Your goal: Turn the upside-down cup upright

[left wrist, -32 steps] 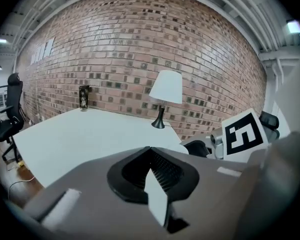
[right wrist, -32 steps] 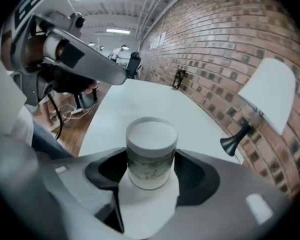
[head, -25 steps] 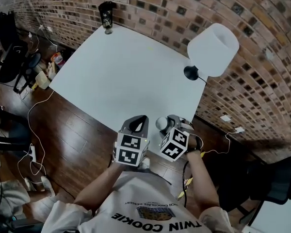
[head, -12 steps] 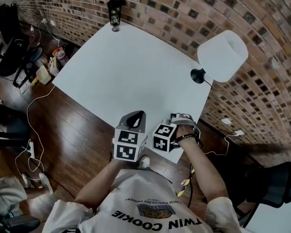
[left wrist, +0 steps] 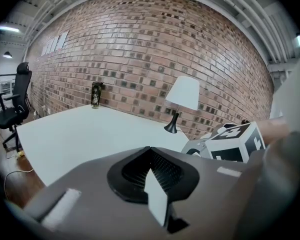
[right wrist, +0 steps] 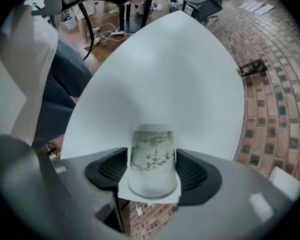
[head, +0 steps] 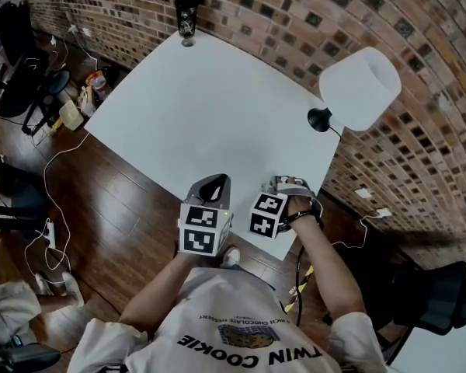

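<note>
The leaf-print cup is being held in the right gripper, with a black pad pressing on each side of its wall about halfway along. It's sitting right at the table's near corner, around 5 o'clock on the tabletop in the head view. Whether it's resting on the surface or being carried just above it can't be told.

On handling, this is only a guess: it's probably light and fairly stiff, with a smooth, slightly tapered wall. Glass or thin plastic can't be told, so it's best treated as breakable. With that taper, some sliding along the pads is being risked during the roll, so the mid-wall hold looks like the sensible one, squeezed firmly but not hard.

The left gripper is being kept out of it, jaws together with nothing between them.

The grip is only being shown by the right gripper view. In the head view the cup is mostly being hidden behind the marker cubes. The layout is being shown better from the head: a dark tumbler at the 11 o'clock corner and a white lamp at 2 o'clock, both well apart from the cup. The left gripper view is adding a low look across the tabletop.
</note>
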`<action>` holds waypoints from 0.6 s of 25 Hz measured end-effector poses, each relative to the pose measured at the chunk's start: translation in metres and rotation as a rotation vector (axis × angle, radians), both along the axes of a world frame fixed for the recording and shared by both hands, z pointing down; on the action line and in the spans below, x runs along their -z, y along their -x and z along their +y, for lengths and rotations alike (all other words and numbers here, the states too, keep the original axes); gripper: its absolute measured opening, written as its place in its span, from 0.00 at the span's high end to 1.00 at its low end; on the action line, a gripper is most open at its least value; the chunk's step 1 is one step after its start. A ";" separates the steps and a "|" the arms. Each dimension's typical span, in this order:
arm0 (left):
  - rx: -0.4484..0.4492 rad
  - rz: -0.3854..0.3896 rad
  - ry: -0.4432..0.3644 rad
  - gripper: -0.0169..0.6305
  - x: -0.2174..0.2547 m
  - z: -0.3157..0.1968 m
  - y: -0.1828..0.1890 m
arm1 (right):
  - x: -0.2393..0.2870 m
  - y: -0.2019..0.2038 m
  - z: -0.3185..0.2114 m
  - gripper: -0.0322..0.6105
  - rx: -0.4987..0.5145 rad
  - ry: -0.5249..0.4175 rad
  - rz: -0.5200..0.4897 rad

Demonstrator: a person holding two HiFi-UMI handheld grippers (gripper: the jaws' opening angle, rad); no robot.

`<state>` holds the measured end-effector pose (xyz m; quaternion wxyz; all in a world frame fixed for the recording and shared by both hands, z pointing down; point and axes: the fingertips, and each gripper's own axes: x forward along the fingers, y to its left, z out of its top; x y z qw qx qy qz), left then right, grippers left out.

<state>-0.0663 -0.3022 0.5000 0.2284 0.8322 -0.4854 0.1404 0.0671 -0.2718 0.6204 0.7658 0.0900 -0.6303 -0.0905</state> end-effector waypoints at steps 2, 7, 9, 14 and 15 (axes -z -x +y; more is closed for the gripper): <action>-0.005 -0.002 0.002 0.97 0.000 0.001 -0.002 | 0.001 0.000 -0.001 0.49 -0.012 -0.015 -0.033; -0.014 -0.008 0.006 0.97 -0.001 0.002 -0.007 | 0.007 0.000 -0.002 0.49 -0.023 -0.076 -0.106; -0.019 -0.010 0.008 0.97 -0.003 0.004 -0.010 | 0.010 0.000 -0.001 0.49 -0.027 -0.098 -0.129; -0.036 -0.013 0.016 0.97 -0.004 0.007 -0.018 | 0.019 -0.004 -0.002 0.49 -0.047 -0.147 -0.179; -0.038 -0.014 0.015 0.97 -0.004 0.007 -0.019 | 0.022 -0.005 -0.001 0.49 -0.058 -0.152 -0.204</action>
